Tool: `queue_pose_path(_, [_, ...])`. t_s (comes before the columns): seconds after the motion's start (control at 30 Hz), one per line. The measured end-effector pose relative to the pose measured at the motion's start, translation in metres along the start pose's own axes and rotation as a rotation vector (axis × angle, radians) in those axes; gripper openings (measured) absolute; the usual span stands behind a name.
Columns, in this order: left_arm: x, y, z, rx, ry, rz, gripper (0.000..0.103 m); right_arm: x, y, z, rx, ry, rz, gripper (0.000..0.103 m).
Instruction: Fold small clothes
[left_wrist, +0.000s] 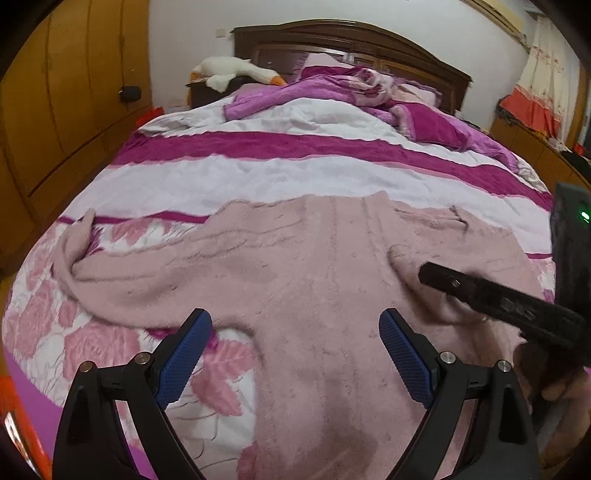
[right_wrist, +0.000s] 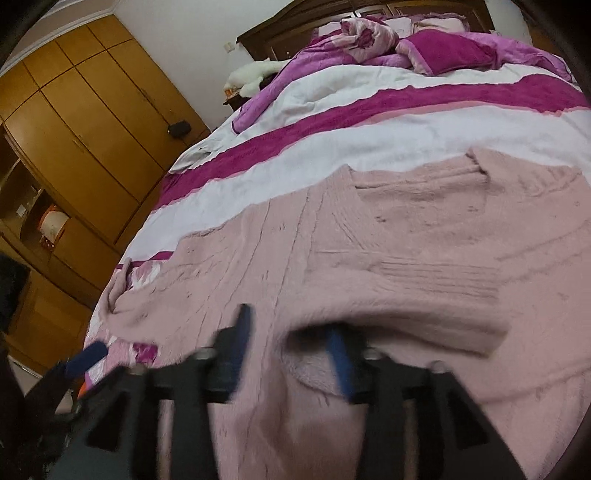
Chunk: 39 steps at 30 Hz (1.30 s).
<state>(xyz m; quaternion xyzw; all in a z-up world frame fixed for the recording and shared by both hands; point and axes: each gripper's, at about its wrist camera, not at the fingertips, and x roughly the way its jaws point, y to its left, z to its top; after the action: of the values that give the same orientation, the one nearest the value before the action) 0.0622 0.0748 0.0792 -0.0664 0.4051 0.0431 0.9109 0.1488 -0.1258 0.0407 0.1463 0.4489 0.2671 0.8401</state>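
Note:
A fuzzy pale pink sweater (left_wrist: 295, 266) lies flat on the bed, its neck toward the headboard. Its left sleeve (left_wrist: 74, 258) trails out to the left. Its right sleeve (right_wrist: 406, 295) is folded in across the body. My left gripper (left_wrist: 295, 325) is open and empty, hovering low over the sweater's lower left part. My right gripper (right_wrist: 291, 332) is blurred, with its jaws apart just over the folded sleeve's cuff; nothing is pinched. It shows from the side in the left wrist view (left_wrist: 436, 275). The left gripper's blue pad shows in the right wrist view (right_wrist: 86, 358).
The bedspread (left_wrist: 295, 170) is white and magenta striped with pink roses. A crumpled purple quilt (left_wrist: 332, 92) and a white goose plush (left_wrist: 236, 70) lie by the dark headboard. Wooden wardrobes (right_wrist: 74, 129) stand at the left. The bed's near edge is at the lower left.

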Motion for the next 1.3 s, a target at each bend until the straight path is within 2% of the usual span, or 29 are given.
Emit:
queue_pose_path(0.1, [0.003,-0.011,0.011,0.015,0.005,-0.048,0.074,-0.024,-0.008,-0.003,-0.004,-0.015,0.010,0.055])
queue_pose_path(0.2, [0.013,-0.031,0.026,0.047,0.025,-0.110,0.074,-0.052,-0.026,-0.003,-0.012,-0.049,-0.017,0.055])
queue_pose_path(0.33, [0.043,-0.057,0.043,0.068,0.083,-0.169,0.074,-0.077,-0.062,0.006,0.034,-0.124,-0.130,0.055])
queue_pose_path(0.5, [0.082,-0.078,0.046,0.101,0.145,-0.147,0.073,-0.095,-0.125,0.021,0.173,-0.193,-0.276,0.055])
queue_pose_path(0.6, [0.100,-0.077,0.042,0.064,0.186,-0.154,0.070,-0.105,-0.165,0.029,0.237,-0.207,-0.376,0.055])
queue_pose_path(0.73, [0.118,-0.072,0.034,-0.020,0.231,-0.246,0.066,-0.108,-0.207,0.037,0.312,-0.203,-0.422,0.055])
queue_pose_path(0.8, [0.123,-0.074,0.032,-0.041,0.238,-0.283,0.056,-0.104,-0.223,0.042,0.327,-0.186,-0.442,0.055])
queue_pose_path(0.83, [0.124,-0.076,0.031,-0.043,0.227,-0.298,0.051,-0.100,-0.230,0.044,0.332,-0.176,-0.444,0.055])
queue_pose_path(0.87, [0.123,-0.078,0.032,-0.039,0.216,-0.315,0.032,-0.096,-0.233,0.046,0.336,-0.174,-0.448,0.055])
queue_pose_path(0.9, [0.123,-0.080,0.032,-0.030,0.210,-0.339,0.006,-0.092,-0.238,0.050,0.335,-0.171,-0.442,0.055])
queue_pose_path(0.93, [0.121,-0.084,0.033,-0.012,0.202,-0.362,0.000,-0.088,-0.240,0.051,0.326,-0.167,-0.439,0.055])
queue_pose_path(0.97, [0.119,-0.087,0.035,0.004,0.185,-0.366,0.000,-0.084,-0.238,0.053,0.316,-0.164,-0.437,0.055])
queue_pose_path(1.0, [0.112,-0.090,0.037,0.033,0.140,-0.355,0.000,-0.080,-0.237,0.056,0.294,-0.160,-0.427,0.043])
queue_pose_path(1.03, [0.103,-0.095,0.042,0.072,0.083,-0.327,0.000,-0.079,-0.233,0.055,0.272,-0.158,-0.408,0.008])
queue_pose_path(1.1, [0.089,-0.098,0.049,0.105,-0.006,-0.280,0.000,-0.076,-0.221,0.057,0.219,-0.172,-0.418,0.009])
queue_pose_path(1.17, [0.081,-0.095,0.056,0.105,-0.073,-0.241,0.000,-0.087,-0.208,0.054,0.171,-0.271,-0.447,0.009])
queue_pose_path(1.23, [0.086,-0.092,0.058,0.109,-0.097,-0.199,0.000,-0.092,-0.204,0.051,0.177,-0.316,-0.460,0.009])
queue_pose_path(1.3, [0.102,-0.092,0.056,0.138,-0.072,-0.172,0.000,-0.088,-0.206,0.051,0.177,-0.307,-0.487,0.009])
